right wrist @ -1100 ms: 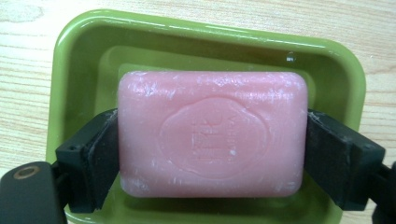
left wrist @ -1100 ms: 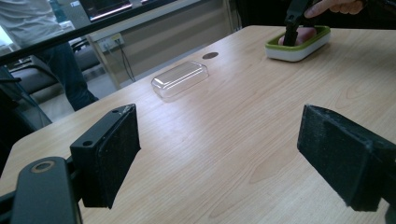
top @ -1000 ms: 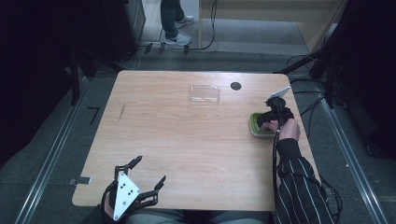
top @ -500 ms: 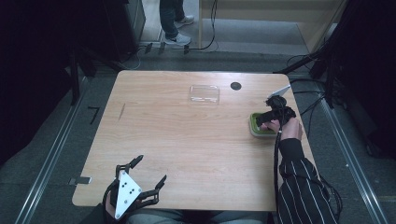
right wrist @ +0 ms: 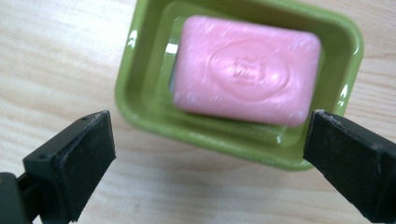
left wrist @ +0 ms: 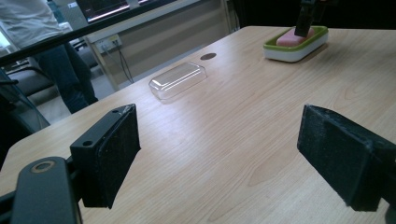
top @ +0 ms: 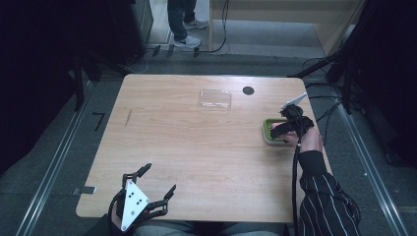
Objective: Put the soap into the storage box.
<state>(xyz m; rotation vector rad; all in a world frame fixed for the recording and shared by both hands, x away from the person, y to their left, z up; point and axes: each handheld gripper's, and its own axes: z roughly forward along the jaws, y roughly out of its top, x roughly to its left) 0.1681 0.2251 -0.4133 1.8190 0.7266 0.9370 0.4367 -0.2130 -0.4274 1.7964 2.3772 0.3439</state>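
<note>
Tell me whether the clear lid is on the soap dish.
No, the lid lies on the bare table, apart from the dish, whose pink soap sits uncovered.

The high view was dim and murky, its surroundings nearly black around the evenly lit table (top: 196,147). In the right gripper view the pink soap (right wrist: 245,70) looked soft and blurred, with small glare spots on the green dish (right wrist: 140,93).
</note>
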